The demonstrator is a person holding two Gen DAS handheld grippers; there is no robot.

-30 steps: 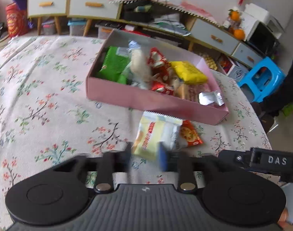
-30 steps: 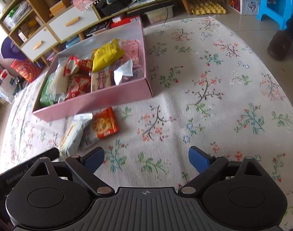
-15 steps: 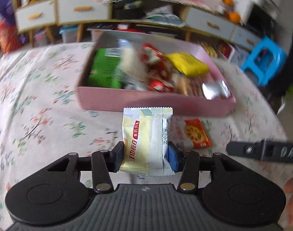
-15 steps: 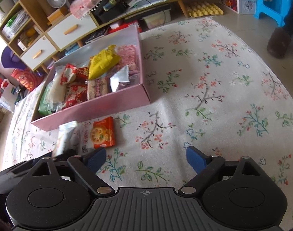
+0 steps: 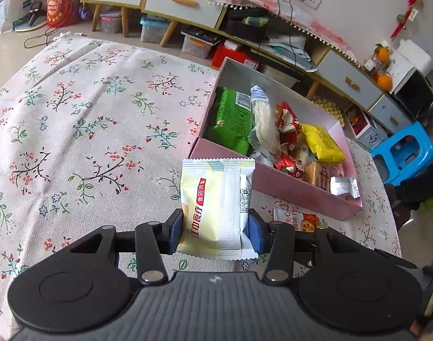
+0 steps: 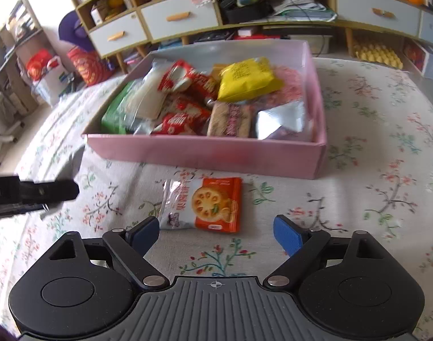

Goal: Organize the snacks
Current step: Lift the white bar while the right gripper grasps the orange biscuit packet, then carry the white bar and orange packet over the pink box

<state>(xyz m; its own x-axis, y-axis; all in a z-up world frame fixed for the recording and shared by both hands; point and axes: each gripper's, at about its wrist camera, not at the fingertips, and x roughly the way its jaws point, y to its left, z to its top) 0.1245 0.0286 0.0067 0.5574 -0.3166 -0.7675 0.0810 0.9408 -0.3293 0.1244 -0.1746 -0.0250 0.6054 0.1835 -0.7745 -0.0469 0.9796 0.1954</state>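
with both pads pressed on its sides, my left gripper (image 5: pixel 215 231) is clamped on the pale yellow-and-white snack packet (image 5: pixel 216 207), packet upright between the jaws and lifted clear of the floral tablecloth (image 5: pixel 74 119). pink box (image 5: pixel 298 191) sits just past it, near wall right behind the packet's top edge. box already holds a green pack (image 5: pixel 232 119), a clear-wrapped white one (image 5: pixel 261 113), red wrappers (image 5: pixel 286 122), a yellow pack (image 5: pixel 321 142) and a silver foil pack (image 5: pixel 344 186). my right gripper (image 6: pixel 216 231) is spread wide, nothing between the fingers. orange biscuit packet (image 6: pixel 207 204) lies flat on the cloth just ahead of its tips, between gripper and box, not touching either pad as far as i can tell. right view is motion-blurred. black bar at its left edge is part of my left gripper.
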